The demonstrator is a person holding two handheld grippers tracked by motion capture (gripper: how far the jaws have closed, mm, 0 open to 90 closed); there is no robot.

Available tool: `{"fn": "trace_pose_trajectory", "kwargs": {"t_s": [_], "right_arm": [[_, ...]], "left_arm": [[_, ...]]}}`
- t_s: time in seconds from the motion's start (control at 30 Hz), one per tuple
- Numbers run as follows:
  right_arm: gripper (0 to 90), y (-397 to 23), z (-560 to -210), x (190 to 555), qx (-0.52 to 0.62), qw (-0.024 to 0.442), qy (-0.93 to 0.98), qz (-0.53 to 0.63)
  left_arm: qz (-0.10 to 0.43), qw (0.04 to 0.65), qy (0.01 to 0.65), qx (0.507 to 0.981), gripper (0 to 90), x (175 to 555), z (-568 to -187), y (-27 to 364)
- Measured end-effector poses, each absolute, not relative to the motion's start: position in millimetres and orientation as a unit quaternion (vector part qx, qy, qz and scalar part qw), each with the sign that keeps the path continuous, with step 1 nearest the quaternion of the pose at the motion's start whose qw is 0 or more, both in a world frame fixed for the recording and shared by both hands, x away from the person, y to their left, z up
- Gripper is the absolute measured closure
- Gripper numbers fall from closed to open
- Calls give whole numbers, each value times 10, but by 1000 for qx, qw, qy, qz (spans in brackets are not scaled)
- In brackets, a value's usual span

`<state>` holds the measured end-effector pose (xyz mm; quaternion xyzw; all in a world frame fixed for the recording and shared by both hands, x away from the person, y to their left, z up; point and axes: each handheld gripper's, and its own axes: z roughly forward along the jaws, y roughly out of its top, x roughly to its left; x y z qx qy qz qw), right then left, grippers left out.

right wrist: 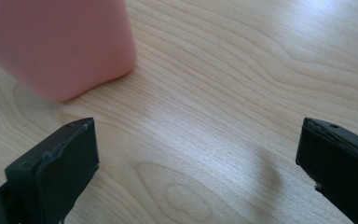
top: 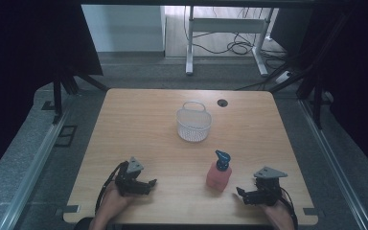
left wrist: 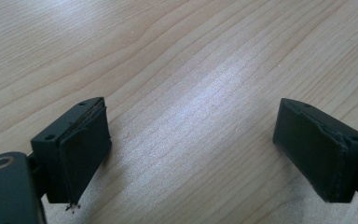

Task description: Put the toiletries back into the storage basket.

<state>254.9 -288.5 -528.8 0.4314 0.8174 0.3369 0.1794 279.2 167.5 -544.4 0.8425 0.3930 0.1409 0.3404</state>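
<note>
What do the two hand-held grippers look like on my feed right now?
Both are black. The left hand-held gripper and right hand-held gripper each carry a grey three-cornered plate on top and trail a black cable. Their jaws are blocky, faced with flat black pads.

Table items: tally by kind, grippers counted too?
Pink pump bottle with blue pump: 1
White mesh basket: 1
Grippers: 2, left gripper and right gripper, both open
Total: 4

Light wooden worktop (top: 139,120), centre of the frame, round cable hole (top: 222,102) near its far edge. White basket (top: 193,122) upright at centre; pink bottle (top: 219,173) with blue pump standing lower right.
</note>
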Motion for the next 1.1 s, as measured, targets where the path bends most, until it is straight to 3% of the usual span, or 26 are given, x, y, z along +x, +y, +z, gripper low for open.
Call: {"fn": "trace_pose_trajectory", "kwargs": {"t_s": [1.1], "right_arm": [[0,-2656,-4966,2369,375,139,824,402]], "left_arm": [[142,339,393,843,103,2790,-5444,1673]]}}
